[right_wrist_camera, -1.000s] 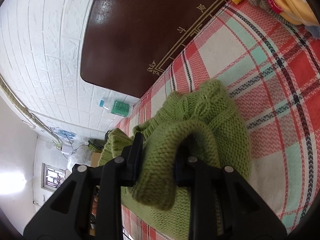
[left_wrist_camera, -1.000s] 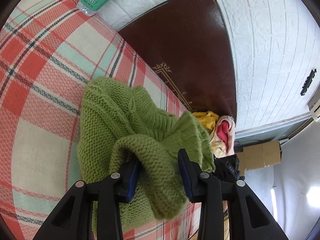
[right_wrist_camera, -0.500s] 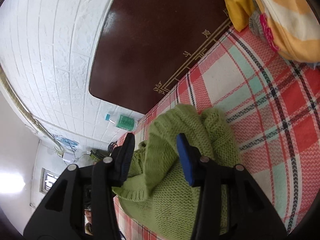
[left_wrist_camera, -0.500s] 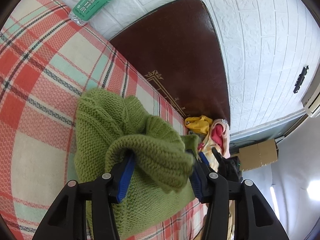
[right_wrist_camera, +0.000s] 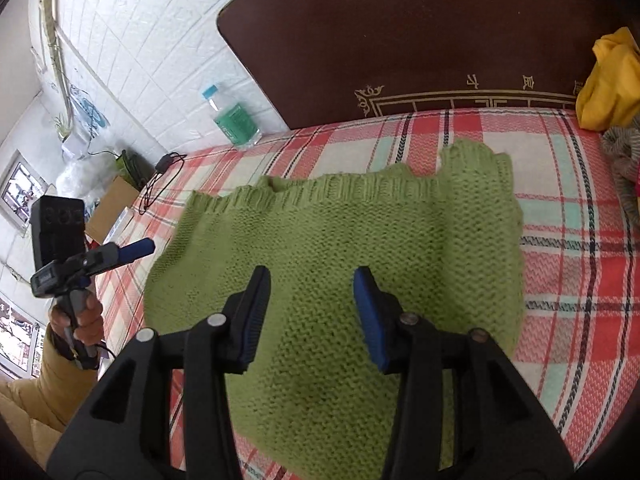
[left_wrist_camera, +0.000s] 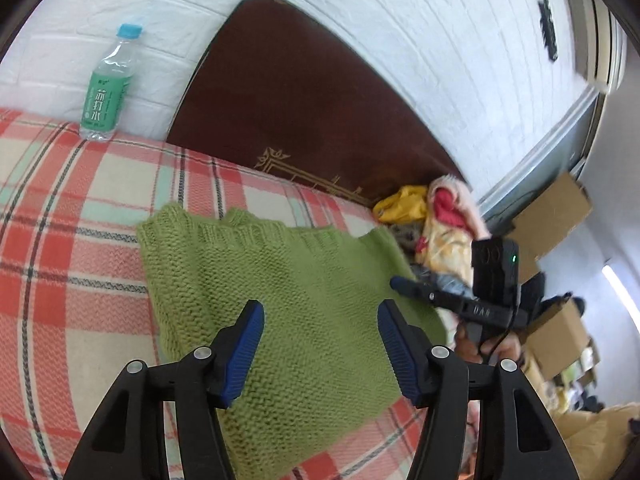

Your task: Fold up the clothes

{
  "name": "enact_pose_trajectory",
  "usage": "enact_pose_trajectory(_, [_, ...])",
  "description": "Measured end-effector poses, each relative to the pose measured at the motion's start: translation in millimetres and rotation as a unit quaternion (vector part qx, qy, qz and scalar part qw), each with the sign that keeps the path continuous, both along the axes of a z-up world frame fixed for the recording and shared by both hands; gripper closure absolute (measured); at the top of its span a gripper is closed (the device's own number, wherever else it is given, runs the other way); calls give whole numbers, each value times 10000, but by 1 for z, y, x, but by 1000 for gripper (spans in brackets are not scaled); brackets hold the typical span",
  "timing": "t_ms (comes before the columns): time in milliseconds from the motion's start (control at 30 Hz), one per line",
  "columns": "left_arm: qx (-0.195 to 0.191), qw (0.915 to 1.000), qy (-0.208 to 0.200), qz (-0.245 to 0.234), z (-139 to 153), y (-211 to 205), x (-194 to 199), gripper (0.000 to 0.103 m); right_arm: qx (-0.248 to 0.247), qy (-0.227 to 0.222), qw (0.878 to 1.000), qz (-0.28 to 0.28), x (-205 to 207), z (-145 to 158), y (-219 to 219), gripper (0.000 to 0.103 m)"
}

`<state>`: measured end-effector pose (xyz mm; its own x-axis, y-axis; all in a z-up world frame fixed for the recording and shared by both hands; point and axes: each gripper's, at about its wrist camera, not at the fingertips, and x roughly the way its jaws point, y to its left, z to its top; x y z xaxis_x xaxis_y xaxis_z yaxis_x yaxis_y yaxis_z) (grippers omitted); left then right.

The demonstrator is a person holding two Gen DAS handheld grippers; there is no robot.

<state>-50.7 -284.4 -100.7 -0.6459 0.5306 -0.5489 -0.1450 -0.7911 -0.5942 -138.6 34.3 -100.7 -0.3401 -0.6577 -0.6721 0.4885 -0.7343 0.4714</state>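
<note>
Both hand-held grippers are released, their blue-padded fingers spread apart with nothing between them. Left hand-held gripper [left_wrist_camera: 320, 344] hangs over the near part of the green knitted sweater [left_wrist_camera: 288, 308], and in the right wrist view the same tool shows from the side at the left edge, held in a hand [right_wrist_camera: 82, 320] with a yellow sleeve, its blue tip pointing toward the sweater's left border without touching it. Right hand-held gripper [right_wrist_camera: 312, 316] hovers above the middle of the sweater [right_wrist_camera: 360, 248]; in the left wrist view it appears at the right [left_wrist_camera: 404, 284], its fingertip just beside the sweater's right edge, though contact cannot be told through the blur. That sweater lies flat on the bed, spread over a plaid sheet [left_wrist_camera: 72, 264] of red, cream and mint squares, with its ribbed edge turned toward the headboard [left_wrist_camera: 304, 112], a dark brown panel with gold ornament along its lower part. A water bottle [left_wrist_camera: 106, 92] with a green label and pale blue cap stands upright at the far edge of the bed against the white brick-pattern wall [left_wrist_camera: 400, 20], left of the headboard. Near the headboard's right end sits a pile of other clothes [left_wrist_camera: 432, 216], yellow, red and pink, well apart from the bottle and just beyond the sweater's far right corner. Cardboard boxes [left_wrist_camera: 552, 216] stand off the bed to the right.
</note>
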Motion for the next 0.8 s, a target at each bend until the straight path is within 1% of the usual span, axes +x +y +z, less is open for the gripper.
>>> enact_pose_trajectory(100, [-214,9994,-247,121,-16,1,-14,42,53,-185,9996,-196,-18,-13,1,57])
enact_pose_trajectory(167, [-215,9986,-424,215,-31,-1,-22,42,-24,-295,9990,-332,-27,-20,6,57])
enact_pose_trajectory(233, [-132,9977,-569,332,-47,-8,-28,43,-103,-401,9981,-467,-35,-25,11,57])
enact_pose_trajectory(367, [239,9975,-501,431,-56,-19,-25,43,-249,-500,9965,-621,-47,-36,19,58])
enact_pose_trajectory(433, [276,9970,-522,498,-57,-22,-22,43,-373,-577,9955,-645,-49,-37,23,58])
enact_pose_trajectory(567, [358,9971,-239,620,-46,-31,6,42,-566,-506,9953,-594,-40,-23,32,58])
enact_pose_trajectory(600, [378,9970,-168,651,-44,-33,13,39,-627,-427,9953,-607,-35,-18,38,57])
enact_pose_trajectory(633, [398,9968,-97,681,-41,-35,20,29,-658,-313,9954,-629,-29,-12,45,56])
enact_pose_trajectory(667, [419,9966,-26,712,-39,-38,27,24,-672,-196,9954,-655,-22,-6,53,50])
enact_pose_trajectory(700, [439,9963,45,742,-36,-40,34,18,-652,-125,9951,-734,-17,-2,62,36])
enact_pose_trajectory(767, [480,9954,187,803,-31,-44,49,18,-613,8,9941,-890,-8,5,79,20])
enact_pose_trajectory(800, [500,9949,258,833,-28,-46,56,18,-614,-7,9935,-953,-5,4,87,20])
